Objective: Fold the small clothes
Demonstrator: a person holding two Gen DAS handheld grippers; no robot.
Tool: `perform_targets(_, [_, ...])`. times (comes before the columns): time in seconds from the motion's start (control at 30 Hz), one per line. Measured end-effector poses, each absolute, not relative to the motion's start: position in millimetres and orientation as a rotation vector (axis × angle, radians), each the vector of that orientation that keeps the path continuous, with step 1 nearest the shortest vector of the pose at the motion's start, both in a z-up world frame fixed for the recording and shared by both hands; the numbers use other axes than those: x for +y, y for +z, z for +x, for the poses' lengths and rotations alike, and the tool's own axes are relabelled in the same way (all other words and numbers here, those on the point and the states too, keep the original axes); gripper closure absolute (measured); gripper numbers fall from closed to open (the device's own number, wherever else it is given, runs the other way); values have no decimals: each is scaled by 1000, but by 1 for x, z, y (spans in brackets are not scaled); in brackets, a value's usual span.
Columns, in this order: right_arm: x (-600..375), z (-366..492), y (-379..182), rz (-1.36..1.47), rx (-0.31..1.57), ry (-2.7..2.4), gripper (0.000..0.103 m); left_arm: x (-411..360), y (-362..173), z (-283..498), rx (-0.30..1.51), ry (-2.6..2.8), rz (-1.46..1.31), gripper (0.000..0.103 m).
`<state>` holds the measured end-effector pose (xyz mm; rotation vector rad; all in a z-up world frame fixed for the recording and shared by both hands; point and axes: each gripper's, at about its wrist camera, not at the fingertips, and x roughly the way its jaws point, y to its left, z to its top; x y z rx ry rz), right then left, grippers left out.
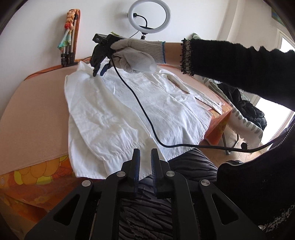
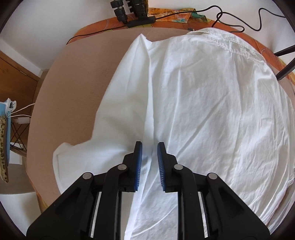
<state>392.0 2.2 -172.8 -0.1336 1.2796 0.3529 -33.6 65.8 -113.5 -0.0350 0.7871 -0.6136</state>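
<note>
A white shirt lies spread on the beige mat, one side folded in over its middle. My left gripper hovers at the near hem, jaws a narrow gap apart, with nothing between them. A gloved hand holds my right gripper tips-down on the shirt's far left corner. In the right wrist view the right gripper stands open. A raised ridge of the shirt runs between its blue pads without being pinched. The stitched collar seam lies at the far end.
The right gripper's black cable trails across the shirt. A ring light and folded tripod legs stand at the table's far edge. A dark jacket is heaped on a patterned cloth to the right. An orange floral tablecloth hangs below the mat.
</note>
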Motion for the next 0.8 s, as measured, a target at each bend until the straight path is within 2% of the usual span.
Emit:
perform_targets(0.07, [-2, 390, -165, -197, 1244, 291, 58, 74, -118, -35, 809, -590, -70, 92])
perform_targets(0.17, [-4, 380, -140, -228, 1157, 274, 58, 87, -134, -25, 864, -536, -153, 91])
perform_targets(0.23, [5, 367, -124, -216, 1131, 341, 58, 90, -149, -16, 919, -511, -198, 78])
perform_targets(0.27, [13, 360, -118, -214, 1131, 388, 58, 92, -156, -13, 930, -493, -219, 76])
perform_targets(0.4, [58, 325, -113, -300, 1142, 538, 49, 98, -178, -3, 992, -468, -294, 76])
perform_targets(0.8, [155, 292, -166, -518, 1173, 499, 49, 99, -192, -2, 993, -467, -361, 76])
